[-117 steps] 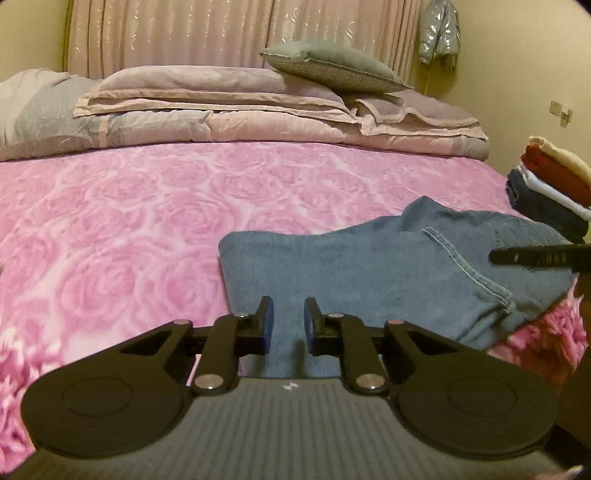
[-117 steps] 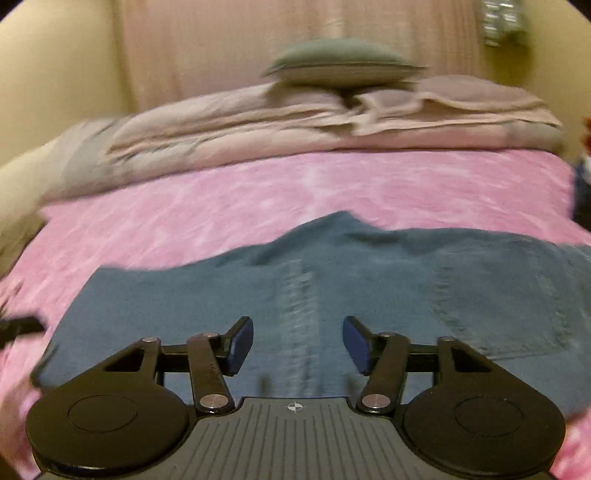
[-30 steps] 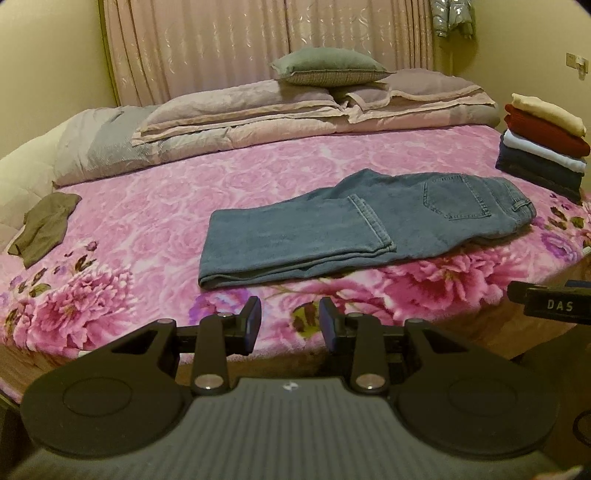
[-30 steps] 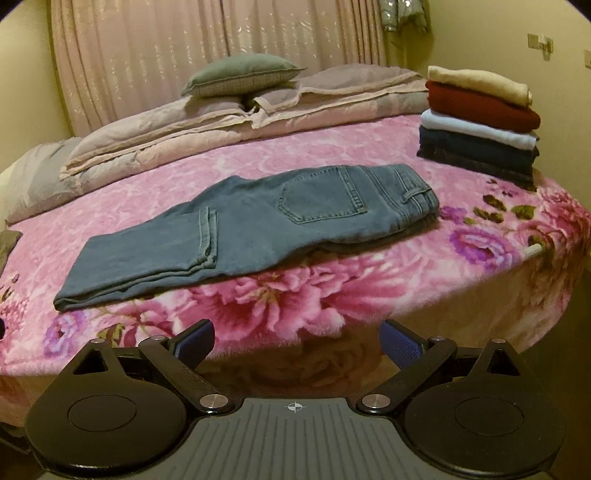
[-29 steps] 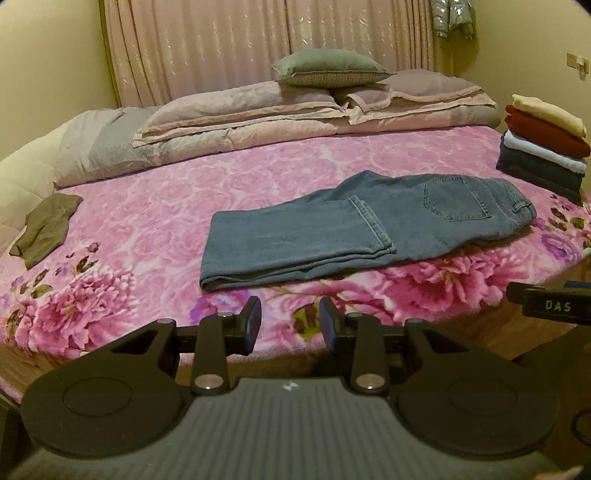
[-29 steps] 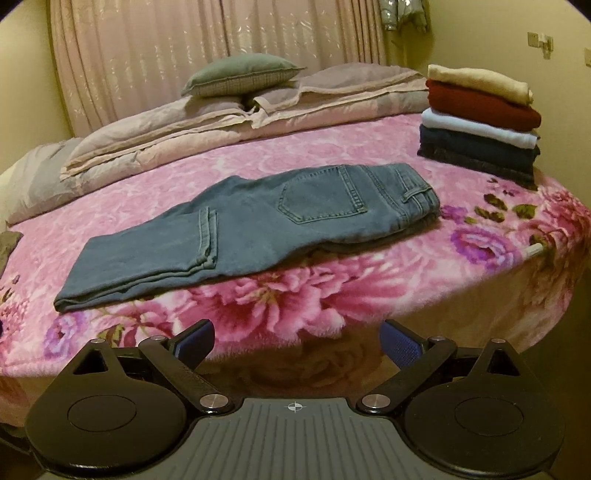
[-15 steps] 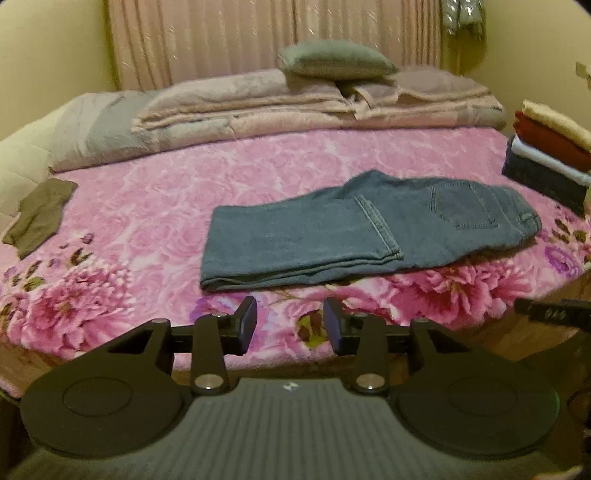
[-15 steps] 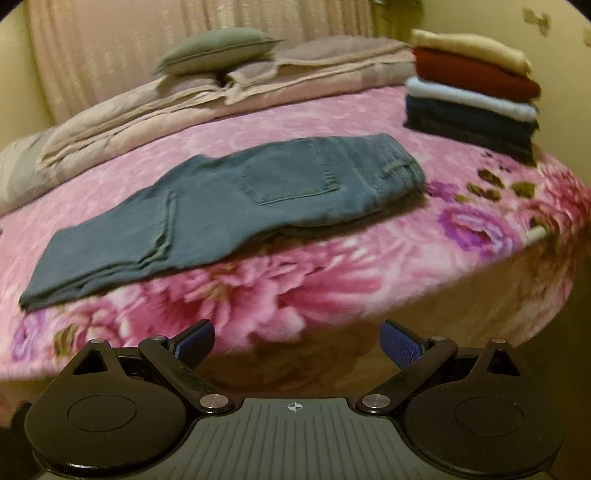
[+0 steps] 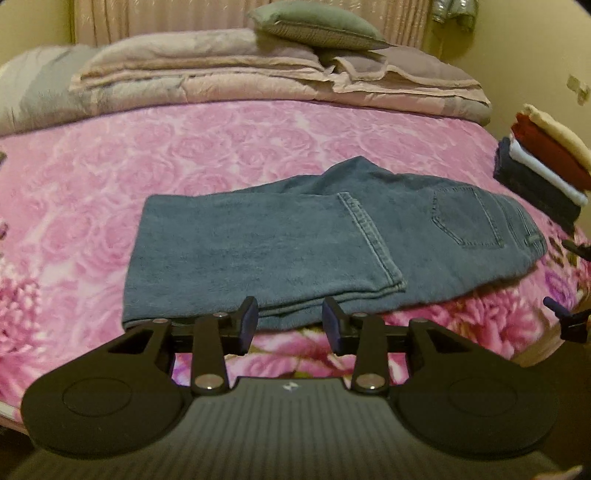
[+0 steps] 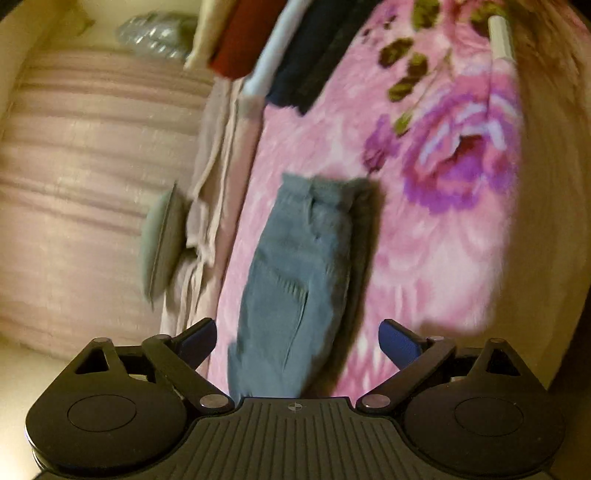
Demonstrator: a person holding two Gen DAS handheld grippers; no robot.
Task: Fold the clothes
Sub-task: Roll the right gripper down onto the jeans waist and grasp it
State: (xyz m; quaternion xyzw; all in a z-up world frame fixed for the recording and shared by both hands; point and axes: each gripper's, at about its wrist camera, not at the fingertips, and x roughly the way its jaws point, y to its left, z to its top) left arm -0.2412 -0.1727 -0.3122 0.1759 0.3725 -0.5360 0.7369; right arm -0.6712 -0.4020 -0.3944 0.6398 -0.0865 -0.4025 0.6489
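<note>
Nearest my lens, the left gripper [image 9: 289, 325] stood part open with nothing between its blue pads, poised just short of the near edge of the folded blue denim jeans [image 9: 314, 240]. The jeans lay flat across the pink rose-patterned blanket [image 9: 221, 147], hems doubled back over the legs, waistband toward the right.

The right gripper [image 10: 297, 338] was rolled onto its side, its jaws wide but closing, with the waistband end of the jeans [image 10: 295, 288] lying beyond and between them, not yet pinched.

I judged the next fold wanted both grippers to bite through every denim layer at the near edge, level with each other, then carry one end over squarely so the seams stayed aligned.

Farther off, the left view alone showed the whole length of the jeans and the green cushion [image 9: 317, 26] atop the piled beige quilts [image 9: 221, 74]. The right view, blurred, gave only a close look at the stack of folded clothes [image 10: 288, 48].
</note>
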